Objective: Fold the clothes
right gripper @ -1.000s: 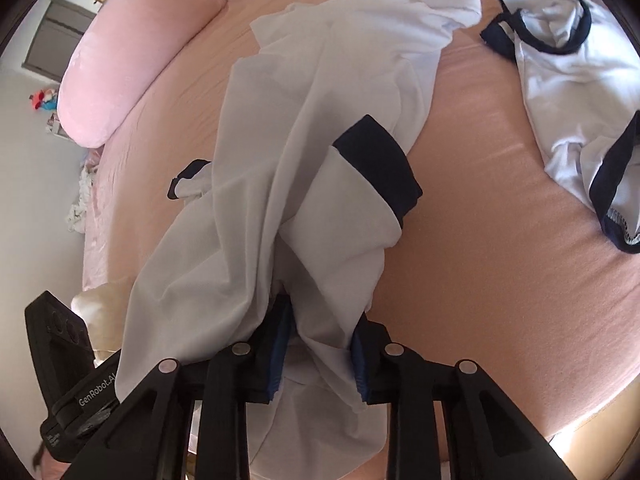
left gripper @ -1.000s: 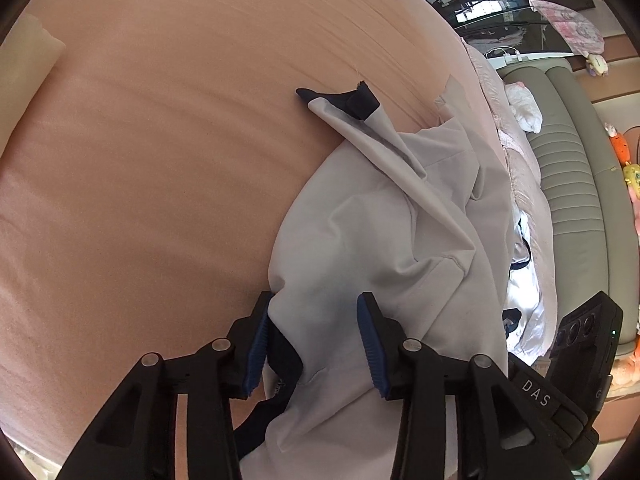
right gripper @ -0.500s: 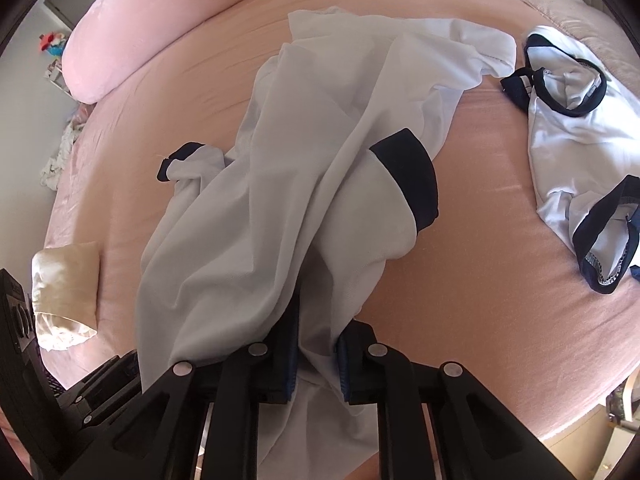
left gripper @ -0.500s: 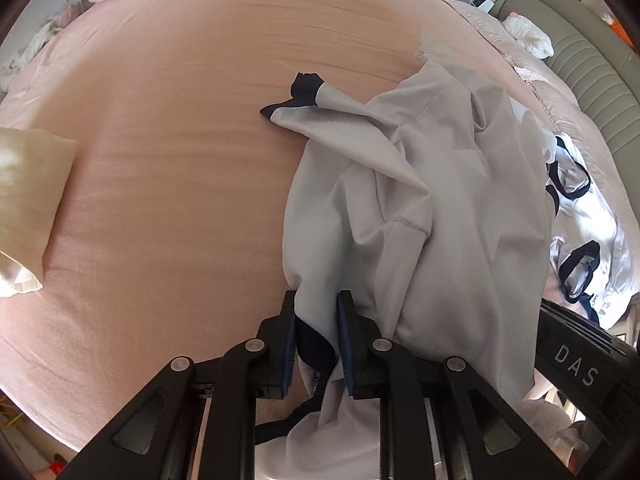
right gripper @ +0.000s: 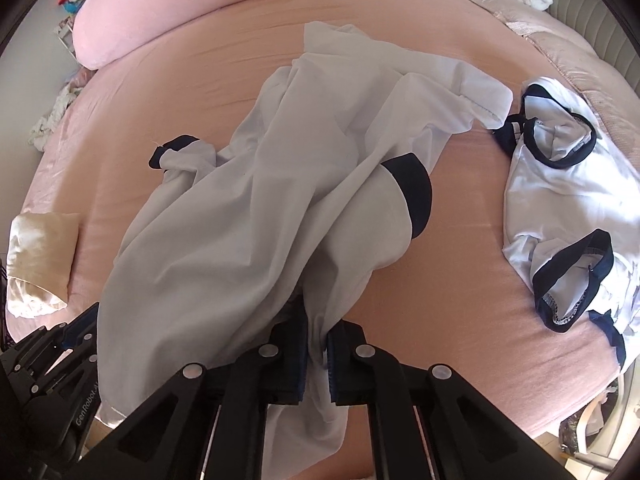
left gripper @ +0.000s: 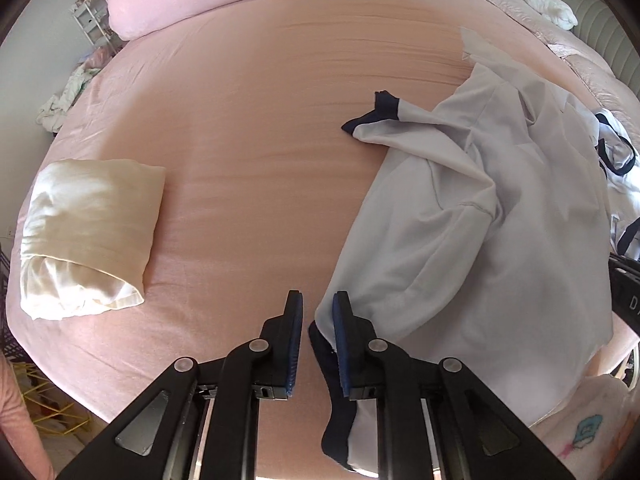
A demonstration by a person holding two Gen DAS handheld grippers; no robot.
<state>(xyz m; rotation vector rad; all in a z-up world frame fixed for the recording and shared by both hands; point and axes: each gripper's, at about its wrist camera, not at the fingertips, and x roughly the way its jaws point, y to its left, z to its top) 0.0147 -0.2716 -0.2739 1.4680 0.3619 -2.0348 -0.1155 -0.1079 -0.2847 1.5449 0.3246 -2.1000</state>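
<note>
Both claws grip the shirt [right gripper: 248,216], the left gripper [left gripper: 316,344] closing on its hem, right gripper [right gripper: 318,344] clamped: folding barely begun, shirt crumpled.

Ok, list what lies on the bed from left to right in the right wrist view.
Folded cream cloth → grey shirt with navy cuffs, pinched in the right gripper → white shirt with navy trim.

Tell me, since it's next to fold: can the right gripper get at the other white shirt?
Probably not yet: the right gripper is shut on the grey shirt. The white shirt lies uncovered on the bed.
</note>
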